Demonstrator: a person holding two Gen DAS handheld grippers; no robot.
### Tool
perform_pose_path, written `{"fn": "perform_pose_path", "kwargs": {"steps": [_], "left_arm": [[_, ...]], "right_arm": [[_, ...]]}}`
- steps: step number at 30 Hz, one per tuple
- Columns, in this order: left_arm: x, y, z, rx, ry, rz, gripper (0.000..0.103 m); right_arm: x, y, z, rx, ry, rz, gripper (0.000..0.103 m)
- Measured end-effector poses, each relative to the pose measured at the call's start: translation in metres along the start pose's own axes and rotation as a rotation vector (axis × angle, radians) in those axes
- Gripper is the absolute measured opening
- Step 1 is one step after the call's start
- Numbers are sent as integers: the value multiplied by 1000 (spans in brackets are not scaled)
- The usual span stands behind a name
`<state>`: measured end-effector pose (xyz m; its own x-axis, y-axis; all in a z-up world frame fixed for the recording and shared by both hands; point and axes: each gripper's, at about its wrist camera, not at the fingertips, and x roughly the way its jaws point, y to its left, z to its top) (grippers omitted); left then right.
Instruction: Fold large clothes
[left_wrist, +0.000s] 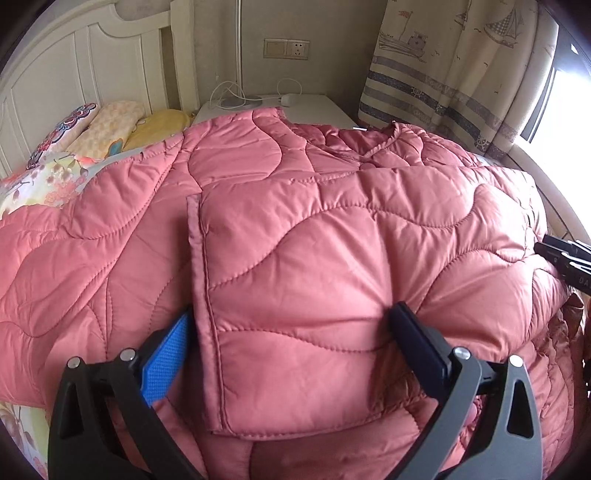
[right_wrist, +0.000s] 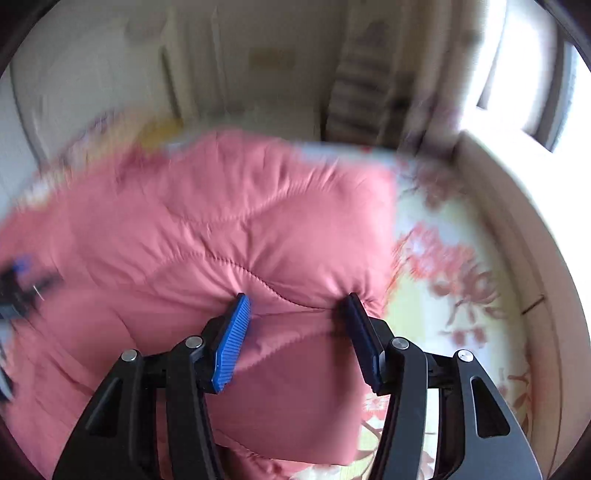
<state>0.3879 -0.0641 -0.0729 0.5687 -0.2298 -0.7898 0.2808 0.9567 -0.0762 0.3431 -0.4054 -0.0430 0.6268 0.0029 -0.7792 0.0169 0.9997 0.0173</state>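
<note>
A large pink quilted jacket (left_wrist: 295, 236) lies spread over the bed, with a folded panel on top. My left gripper (left_wrist: 291, 314) is open, its fingers standing wide on either side of that panel's near end, pressing into the padding. The right gripper shows at the right edge of the left wrist view (left_wrist: 565, 258). In the blurred right wrist view the jacket (right_wrist: 207, 236) fills the left and middle. My right gripper (right_wrist: 297, 301) is open, its fingers pushed against the jacket's right edge, with fabric between them.
Floral bed sheet (right_wrist: 443, 266) lies bare right of the jacket. Pillows (left_wrist: 110, 125) and a white headboard (left_wrist: 74, 66) are at the back left. A white nightstand (left_wrist: 317, 107) with cables stands behind, a curtain (left_wrist: 461, 66) and bright window at right.
</note>
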Motion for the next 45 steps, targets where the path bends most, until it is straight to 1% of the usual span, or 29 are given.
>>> {"fn": "perform_pose_path", "kwargs": {"steps": [1, 4, 6, 7, 9, 10, 11, 12, 13, 16, 19, 20, 21, 23, 26, 29, 30, 32, 34, 36, 37, 39, 40, 41, 43, 45], "left_arm": [[0, 0, 0, 0, 0, 0, 101], [0, 1, 1, 1, 0, 1, 101], [1, 0, 1, -1, -1, -2, 101], [1, 0, 2, -2, -1, -2, 101], [-2, 0, 0, -4, -3, -3, 101], [-2, -1, 0, -4, -3, -3, 101], [-2, -1, -1, -5, -4, -4, 101], [-2, 0, -1, -8, -5, -7, 101], [-3, 1, -1, -10, -6, -9, 101], [-3, 2, -1, -11, -6, -4, 101], [-3, 1, -1, -14, -7, -5, 101], [-3, 1, -1, -14, -7, -6, 101], [-3, 2, -1, -15, -7, -7, 101], [-3, 1, -1, -14, -8, -7, 101], [-3, 2, -1, -19, -9, -8, 101], [-3, 3, -1, -19, -9, -9, 101], [-3, 2, -1, -18, -9, -8, 101], [-3, 3, 0, -17, -8, -6, 101], [-3, 3, -1, -19, -9, -9, 101], [-3, 3, -1, -20, -10, -11, 101], [-4, 3, -1, -21, -11, -14, 101], [-4, 4, -1, -24, -13, -18, 101], [-4, 5, -1, -25, -14, -20, 101], [-4, 4, -1, -26, -15, -21, 101], [-4, 5, -1, -25, -15, -21, 101], [-4, 6, -1, -26, -15, -21, 101]], "right_arm": [[-5, -4, 5, 14, 3, 7, 52], [-21, -11, 28, 54, -72, 12, 52], [-15, -16, 46, 70, -80, -1, 52], [-7, -16, 55, 67, -71, -3, 52], [12, -15, 70, 33, -46, -53, 52], [22, -16, 69, 31, -13, -77, 52], [38, -21, 68, 60, 55, -63, 53], [43, -26, 64, 85, 82, -42, 53], [41, -29, 64, 109, 70, -33, 53], [27, -30, 70, 117, 9, -42, 53], [24, -29, 79, 101, -39, -92, 53], [25, -28, 80, 98, -37, -101, 53], [36, -29, 83, 96, 0, -101, 53], [48, -24, 78, 84, 86, -87, 54], [31, -14, 72, 31, 49, -130, 54], [-14, -2, 51, 6, -66, -90, 54], [-25, 4, 42, -15, -85, -93, 54], [-32, 9, 26, -40, -70, -113, 54], [-22, 6, 13, -41, -6, -114, 54], [-11, -2, 7, -16, 36, -121, 54], [-10, -8, 4, 24, 38, -109, 54], [-19, -14, 2, 94, 20, -113, 54], [-31, -12, 1, 104, -21, -120, 54], [-43, -6, -1, 92, -68, -114, 54], [-54, 6, -8, 54, -106, -114, 54], [-47, 16, -15, 12, -54, -102, 54]]}}
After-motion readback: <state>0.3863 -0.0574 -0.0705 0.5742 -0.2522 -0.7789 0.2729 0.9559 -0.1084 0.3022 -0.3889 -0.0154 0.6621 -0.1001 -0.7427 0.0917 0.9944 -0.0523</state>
